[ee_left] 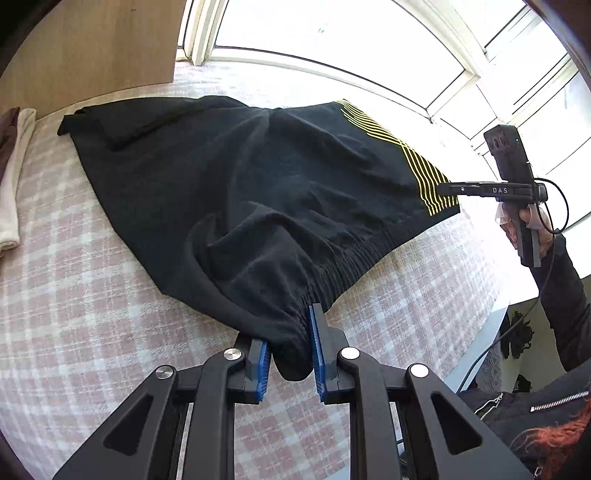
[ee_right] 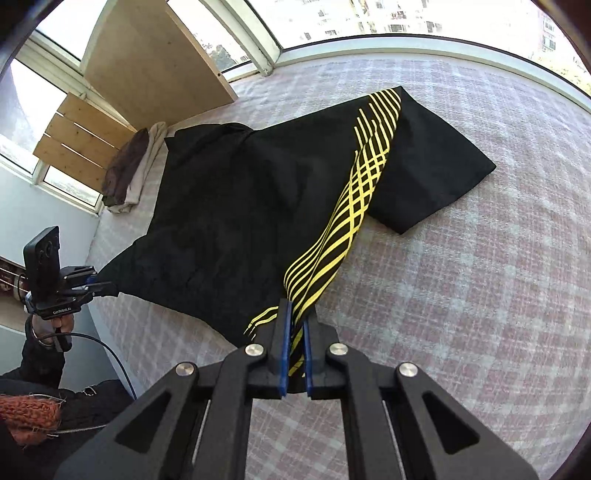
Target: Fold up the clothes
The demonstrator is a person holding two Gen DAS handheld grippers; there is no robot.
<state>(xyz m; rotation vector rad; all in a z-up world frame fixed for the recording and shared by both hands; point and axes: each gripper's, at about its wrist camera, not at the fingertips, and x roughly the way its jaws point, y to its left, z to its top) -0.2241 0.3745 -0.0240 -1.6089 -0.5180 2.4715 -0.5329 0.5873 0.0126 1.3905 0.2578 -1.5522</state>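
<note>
Black shorts [ee_left: 258,192] with yellow side stripes lie spread on a pink plaid bedcover [ee_left: 92,295], their near waistband end lifted. My left gripper [ee_left: 291,350] is shut on a bunched corner of the elastic waistband. My right gripper [ee_right: 295,354] is shut on the other waistband corner, at the yellow stripes [ee_right: 343,221]. The shorts [ee_right: 229,206] stretch between the two grippers. The right gripper shows in the left wrist view [ee_left: 448,189], and the left gripper shows in the right wrist view [ee_right: 105,286]. The legs rest on the bed at the far side.
Folded brown and cream clothes [ee_right: 129,170] lie at the bed's far edge by a wooden board [ee_right: 147,62]. They also show in the left wrist view [ee_left: 11,173]. Windows [ee_left: 332,33] run along the far side. The bedcover [ee_right: 480,295] spreads to the right.
</note>
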